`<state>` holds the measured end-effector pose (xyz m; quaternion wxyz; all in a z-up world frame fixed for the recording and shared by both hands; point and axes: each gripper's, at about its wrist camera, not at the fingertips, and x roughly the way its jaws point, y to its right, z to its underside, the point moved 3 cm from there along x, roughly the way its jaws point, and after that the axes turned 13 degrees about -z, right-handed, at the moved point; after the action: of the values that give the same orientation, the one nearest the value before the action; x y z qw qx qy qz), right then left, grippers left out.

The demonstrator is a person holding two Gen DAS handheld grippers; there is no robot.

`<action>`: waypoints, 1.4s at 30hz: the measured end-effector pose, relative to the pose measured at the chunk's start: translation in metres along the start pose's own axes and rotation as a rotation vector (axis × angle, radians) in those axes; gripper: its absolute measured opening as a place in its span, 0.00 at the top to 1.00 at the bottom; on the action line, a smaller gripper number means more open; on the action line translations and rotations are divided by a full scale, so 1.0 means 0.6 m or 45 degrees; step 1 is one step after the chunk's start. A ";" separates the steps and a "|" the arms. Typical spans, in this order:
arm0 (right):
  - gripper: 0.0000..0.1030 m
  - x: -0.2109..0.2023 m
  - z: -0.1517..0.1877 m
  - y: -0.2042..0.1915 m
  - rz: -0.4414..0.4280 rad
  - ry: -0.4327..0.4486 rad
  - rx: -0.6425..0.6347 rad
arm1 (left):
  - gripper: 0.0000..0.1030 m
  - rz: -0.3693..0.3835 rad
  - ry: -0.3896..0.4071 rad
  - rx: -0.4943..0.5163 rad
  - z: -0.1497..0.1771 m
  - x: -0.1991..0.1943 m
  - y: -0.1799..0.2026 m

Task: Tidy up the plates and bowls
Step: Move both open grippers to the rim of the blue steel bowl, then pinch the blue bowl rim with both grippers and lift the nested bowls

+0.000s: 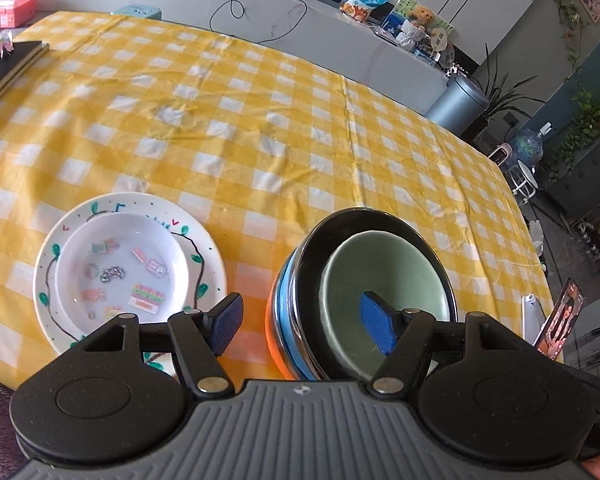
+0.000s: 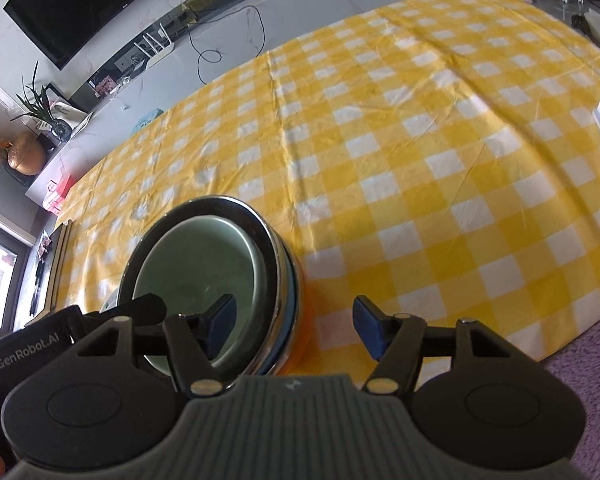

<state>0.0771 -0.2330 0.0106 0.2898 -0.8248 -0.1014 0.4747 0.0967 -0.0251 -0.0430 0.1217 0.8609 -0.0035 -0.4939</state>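
Straddling the rim of the nested bowls (image 1: 364,288) near the desk's front edge, the left gripper (image 1: 302,322) hangs with fingers (image 1: 374,326) spread wide, gripping nothing; the right gripper (image 2: 294,326) beside it is likewise open and empty. By my judgement, sorting is nearly done: bowls stacked together, white bowl (image 1: 120,272) sitting on the painted plate (image 1: 208,248) just left, on the checked cloth (image 1: 260,120).
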 end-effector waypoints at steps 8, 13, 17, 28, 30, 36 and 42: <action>0.38 0.025 -0.003 0.023 -0.107 -0.029 0.096 | 0.29 0.052 -0.048 -0.028 0.004 0.030 -0.004; 0.42 0.033 -0.005 0.047 -0.244 -0.033 0.256 | 0.35 0.087 -0.058 -0.049 0.009 0.039 -0.010; 0.46 0.042 -0.005 0.055 -0.252 -0.045 0.292 | 0.38 0.116 -0.097 -0.063 0.009 0.053 -0.010; 0.51 0.051 -0.008 0.066 -0.297 -0.073 0.382 | 0.49 0.087 -0.119 -0.041 0.004 0.064 -0.002; 0.52 0.050 -0.008 0.063 -0.282 -0.077 0.358 | 0.49 0.086 -0.119 -0.026 0.004 0.062 0.000; 0.56 0.047 -0.004 0.064 -0.262 -0.072 0.366 | 0.49 0.088 -0.098 -0.005 0.004 0.059 0.005; 0.58 0.032 0.000 0.054 -0.255 -0.057 0.357 | 0.49 0.103 -0.062 -0.005 0.004 0.037 0.002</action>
<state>0.0840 -0.2510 -0.0219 0.4454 -0.7515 -0.1223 0.4711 0.1063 -0.0296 -0.0628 0.1431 0.8476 -0.0404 -0.5094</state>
